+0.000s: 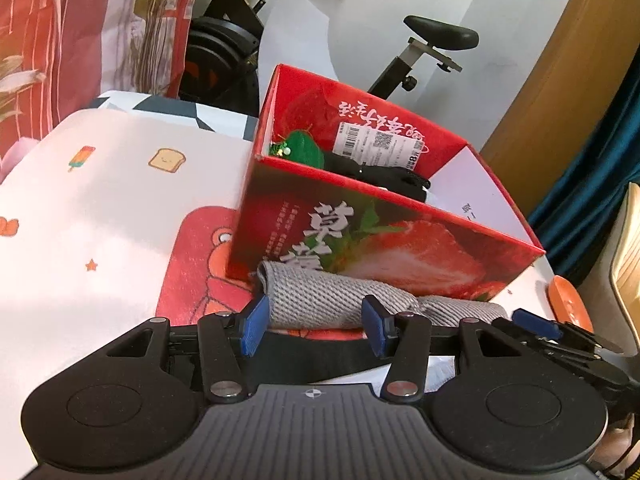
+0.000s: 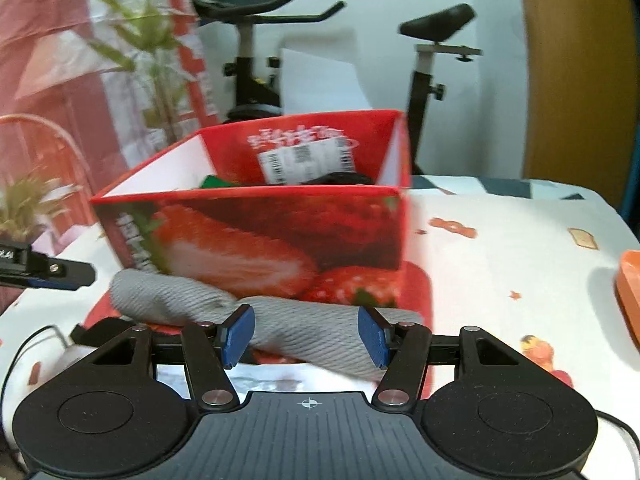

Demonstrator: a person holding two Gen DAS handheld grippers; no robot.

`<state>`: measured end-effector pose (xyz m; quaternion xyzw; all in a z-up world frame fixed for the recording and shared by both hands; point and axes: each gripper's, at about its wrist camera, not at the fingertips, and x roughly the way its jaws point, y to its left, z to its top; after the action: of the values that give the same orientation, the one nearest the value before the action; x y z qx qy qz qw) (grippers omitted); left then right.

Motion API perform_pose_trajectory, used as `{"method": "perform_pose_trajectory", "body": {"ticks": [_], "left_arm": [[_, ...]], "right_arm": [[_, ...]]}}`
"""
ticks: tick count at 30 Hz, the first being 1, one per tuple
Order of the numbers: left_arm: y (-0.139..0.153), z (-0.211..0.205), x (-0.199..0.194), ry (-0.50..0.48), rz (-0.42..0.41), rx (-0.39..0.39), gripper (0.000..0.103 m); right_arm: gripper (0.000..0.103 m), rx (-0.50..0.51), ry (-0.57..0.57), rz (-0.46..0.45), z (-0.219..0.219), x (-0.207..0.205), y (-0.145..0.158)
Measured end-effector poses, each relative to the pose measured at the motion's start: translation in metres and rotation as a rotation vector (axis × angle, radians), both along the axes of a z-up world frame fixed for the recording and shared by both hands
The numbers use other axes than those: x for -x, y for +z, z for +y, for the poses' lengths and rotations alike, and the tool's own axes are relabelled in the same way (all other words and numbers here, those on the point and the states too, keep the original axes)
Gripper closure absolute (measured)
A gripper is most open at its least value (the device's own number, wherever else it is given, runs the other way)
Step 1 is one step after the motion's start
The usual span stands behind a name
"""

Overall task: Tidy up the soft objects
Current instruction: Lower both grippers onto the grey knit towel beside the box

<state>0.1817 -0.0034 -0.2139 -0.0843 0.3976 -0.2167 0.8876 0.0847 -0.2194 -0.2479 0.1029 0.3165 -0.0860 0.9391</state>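
Grey knitted cloth (image 1: 320, 300) lies rolled on the bench (image 1: 100, 208) against the near wall of a red strawberry box (image 1: 400, 240). The left hand-held gripper (image 1: 316, 326) has its blue pads spread apart on either side of one end; the right hand-held gripper (image 2: 306, 336) likewise stands apart around the other end. Only the left view shows clearly inside the box: a green plush toy (image 1: 302, 148) and a black item (image 1: 384, 178). The right view, blurred, adds an orange dish (image 2: 630, 292) at far right.

One red box (image 1: 384, 240), one grey cloth (image 1: 320, 300), two claws.
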Motion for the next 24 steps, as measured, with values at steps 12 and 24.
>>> {"method": "perform_pose_trajectory", "body": {"ticks": [12,24], "left_arm": [[-0.017,-0.019,-0.020,-0.024,0.033,-0.066,0.049],[-0.034,-0.037,-0.044,-0.022,0.054,-0.112,0.041]], "right_arm": [[0.047,-0.046,-0.097,0.069,-0.034,-0.015,-0.024],[0.040,-0.031,-0.084,0.102,-0.036,-0.038,-0.037]]}}
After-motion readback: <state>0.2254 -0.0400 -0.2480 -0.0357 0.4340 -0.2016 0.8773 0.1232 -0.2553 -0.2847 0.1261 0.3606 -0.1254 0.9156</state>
